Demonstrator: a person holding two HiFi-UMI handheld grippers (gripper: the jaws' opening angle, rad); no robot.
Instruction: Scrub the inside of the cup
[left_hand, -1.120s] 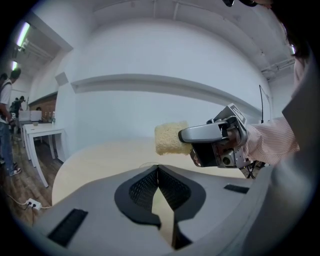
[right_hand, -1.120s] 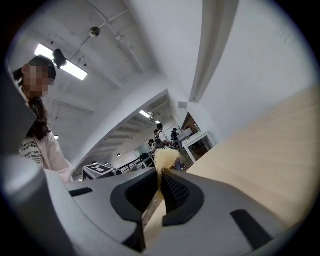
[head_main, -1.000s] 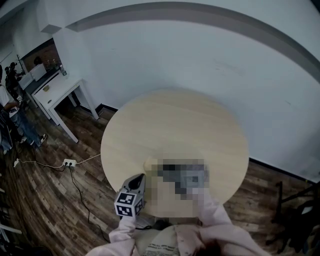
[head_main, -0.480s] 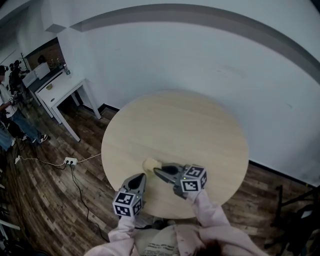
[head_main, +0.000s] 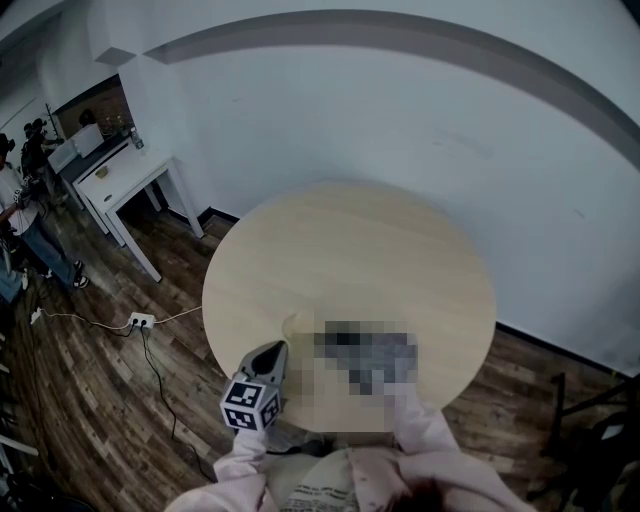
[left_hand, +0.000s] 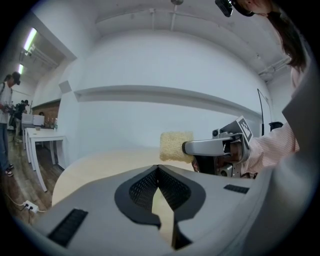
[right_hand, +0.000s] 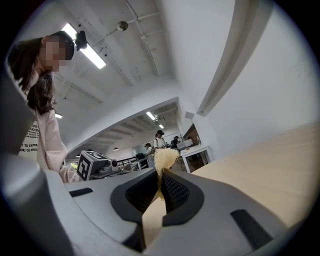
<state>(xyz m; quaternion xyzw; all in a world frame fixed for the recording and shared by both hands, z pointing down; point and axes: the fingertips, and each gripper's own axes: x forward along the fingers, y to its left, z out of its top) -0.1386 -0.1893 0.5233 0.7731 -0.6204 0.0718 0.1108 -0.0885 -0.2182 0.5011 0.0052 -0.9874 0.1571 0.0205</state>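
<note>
No cup shows in any view. A pale yellow sponge (head_main: 298, 325) hangs just above the round wooden table (head_main: 350, 240). My right gripper (right_hand: 162, 172) is shut on the sponge (right_hand: 165, 157), which sticks out past its tips. In the left gripper view the right gripper (left_hand: 187, 147) holds the sponge (left_hand: 176, 146) level, straight ahead. In the head view a mosaic patch hides the right gripper. My left gripper (head_main: 276, 350) (left_hand: 158, 169) is shut with nothing in it and sits at the table's near edge, left of the sponge.
A white side table (head_main: 120, 180) stands at the far left by the white wall. People (head_main: 25, 220) stand beyond it. A power strip (head_main: 138, 323) with cables lies on the wooden floor, left of the round table.
</note>
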